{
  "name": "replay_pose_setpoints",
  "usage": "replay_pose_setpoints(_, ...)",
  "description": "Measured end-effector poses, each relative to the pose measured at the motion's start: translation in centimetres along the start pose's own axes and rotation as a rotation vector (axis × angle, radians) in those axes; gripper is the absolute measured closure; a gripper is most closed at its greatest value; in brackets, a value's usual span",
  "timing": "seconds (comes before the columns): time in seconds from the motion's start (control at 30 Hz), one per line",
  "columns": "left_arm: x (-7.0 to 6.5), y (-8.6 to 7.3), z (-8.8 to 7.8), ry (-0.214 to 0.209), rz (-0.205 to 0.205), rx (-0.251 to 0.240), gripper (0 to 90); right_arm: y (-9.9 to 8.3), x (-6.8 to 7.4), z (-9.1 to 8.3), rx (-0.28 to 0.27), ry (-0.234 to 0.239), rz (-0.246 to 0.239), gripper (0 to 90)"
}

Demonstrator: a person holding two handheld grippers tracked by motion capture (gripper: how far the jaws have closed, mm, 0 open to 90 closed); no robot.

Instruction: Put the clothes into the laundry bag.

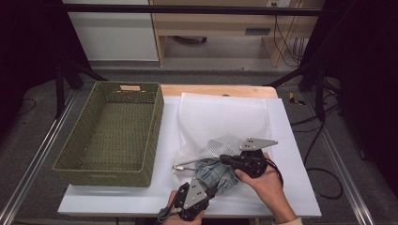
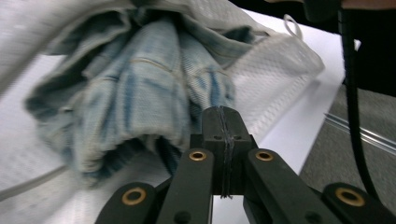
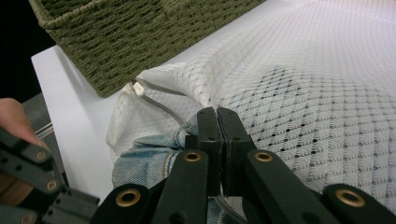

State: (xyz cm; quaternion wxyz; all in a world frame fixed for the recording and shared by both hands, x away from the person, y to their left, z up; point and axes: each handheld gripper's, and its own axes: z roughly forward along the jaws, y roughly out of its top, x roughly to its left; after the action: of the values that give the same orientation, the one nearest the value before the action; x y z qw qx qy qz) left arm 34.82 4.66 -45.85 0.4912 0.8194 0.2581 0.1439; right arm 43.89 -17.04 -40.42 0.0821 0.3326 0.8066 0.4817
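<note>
hidden in part: denim garment (image 1: 217, 174), bunched and half inside the white mesh laundry bag (image 1: 220, 126), its far end veiled by the netting. hard to tell from the high view what exactly sits between either pair of jaws. cut off at the near edge of that view: both forearms.

left gripper (image 1: 208, 191) at the near edge of the white board (image 1: 117, 199), jaws pressed together; in the left gripper view (image 2: 222, 122) tips against the near folds of the denim, a thin edge of cloth seemingly pinched, though not clear. right gripper (image 1: 224, 159) just beyond, jaws together too, clamped at the bag's open mouth; in the right gripper view (image 3: 218, 122) mesh edge and zip caught at the tips, denim bulging out just below.

bag lying flat on the right half of the board, far part seemingly empty, near part lumpy with denim. green woven basket (image 1: 154, 129) on the left, just beside the bag, nothing inside.
</note>
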Motion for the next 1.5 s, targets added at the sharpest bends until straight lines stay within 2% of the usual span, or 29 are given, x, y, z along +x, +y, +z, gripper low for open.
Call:
replay_pose_setpoints(0.27,-0.6,-0.3,1.1,-0.035,-0.001,0.022,90.0,0.0,0.0,0.0,-0.002,0.002,0.002,89.3)
replay_pose_setpoints(0.3,-0.5,-0.3,1.4,-0.047,-0.013,0.03,90.0,0.0,-0.1,0.0,0.0,0.003,0.001,89.3)
replay_pose_setpoints(0.43,-0.4,-0.5,2.2,-0.051,-0.002,0.061,90.0,0.0,-0.1,0.1,0.003,0.002,-0.001,89.3)
replay_pose_setpoints(0.63,-0.1,-0.8,2.9,-0.023,0.005,0.079,90.0,-0.1,0.0,0.2,0.005,0.002,0.002,89.3)
replay_pose_setpoints(0.73,0.3,-0.7,2.9,-0.013,-0.007,0.072,90.0,-0.1,0.0,0.3,0.008,-0.001,0.001,89.3)
replay_pose_setpoints(1.07,1.0,-0.6,2.9,0.019,-0.009,0.071,90.0,-0.1,0.1,0.5,0.013,-0.004,-0.002,89.3)
replay_pose_setpoints(1.5,3.0,0.4,4.0,0.069,-0.035,0.078,90.0,0.0,0.3,0.7,0.022,-0.009,-0.012,89.4)
